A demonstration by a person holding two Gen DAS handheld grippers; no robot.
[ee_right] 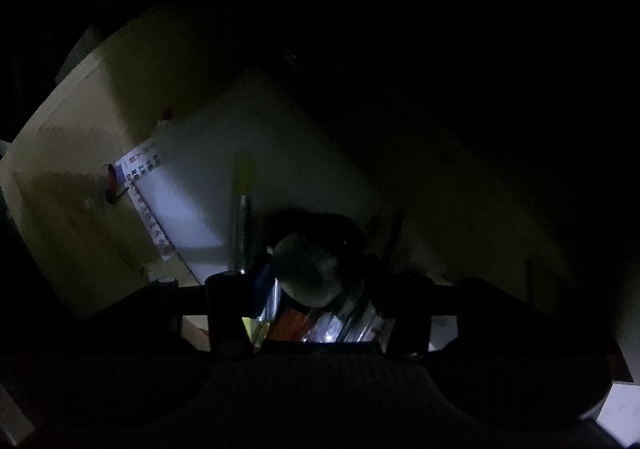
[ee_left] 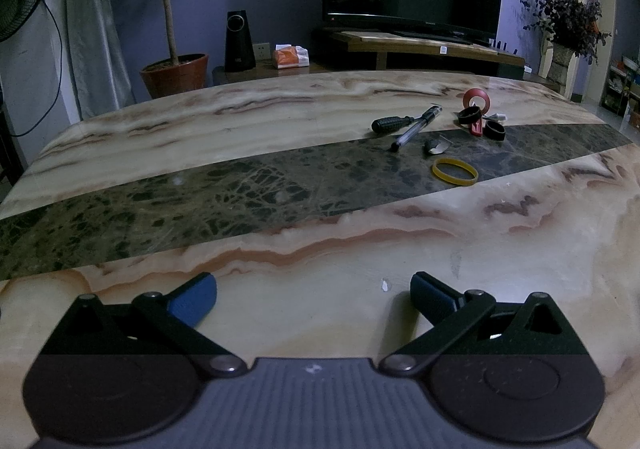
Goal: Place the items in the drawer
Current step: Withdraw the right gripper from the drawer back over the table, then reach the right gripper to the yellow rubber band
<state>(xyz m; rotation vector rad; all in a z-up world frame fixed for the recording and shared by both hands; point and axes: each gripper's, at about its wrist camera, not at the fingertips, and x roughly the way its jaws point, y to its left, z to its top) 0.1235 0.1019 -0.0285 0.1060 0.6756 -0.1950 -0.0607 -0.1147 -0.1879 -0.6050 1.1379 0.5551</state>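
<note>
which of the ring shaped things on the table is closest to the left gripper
The yellow band, lying flat on the dark marble strip. The two black rings and the upright red ring sit farther back.

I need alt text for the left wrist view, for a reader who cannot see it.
The open left gripper, with blue-padded jaws, hovers over a marble table crossed by a dark green stone band. Far right lie a black-handled screwdriver, a clear pen, a yellow rubber band, a red tape roll and two black rings.

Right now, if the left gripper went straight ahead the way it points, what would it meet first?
Probably nothing soon: the open left gripper faces bare table. The pen and yellow band lie off to the right. Depth is unclear.
</note>
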